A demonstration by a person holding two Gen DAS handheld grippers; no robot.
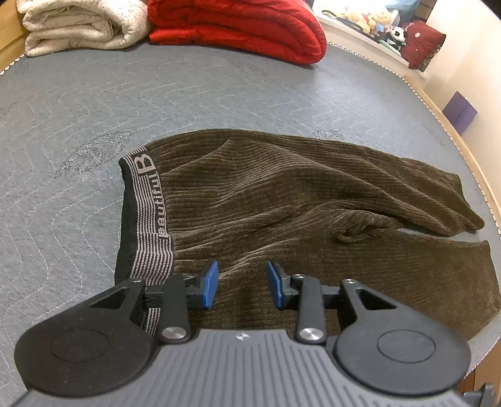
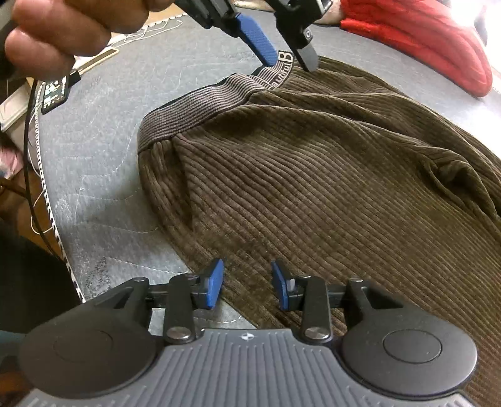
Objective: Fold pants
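Brown ribbed corduroy pants (image 1: 307, 200) lie spread on a grey quilted mattress (image 1: 78, 103), the striped waistband (image 1: 150, 219) at the left and both legs running right. My left gripper (image 1: 241, 283) is open and empty, just above the near waist corner. In the right wrist view the pants (image 2: 313, 175) fill the middle. My right gripper (image 2: 247, 286) is open and empty over the pants' near edge. The left gripper (image 2: 289, 59) shows at the top there, open over the waistband (image 2: 200, 106).
A folded cream blanket (image 1: 78, 25) and a red duvet (image 1: 244, 28) lie at the far end of the mattress. A shelf with plush toys (image 1: 375, 18) stands beyond the right edge. A hand (image 2: 62, 28), cables and a small device (image 2: 54, 90) are left of the mattress.
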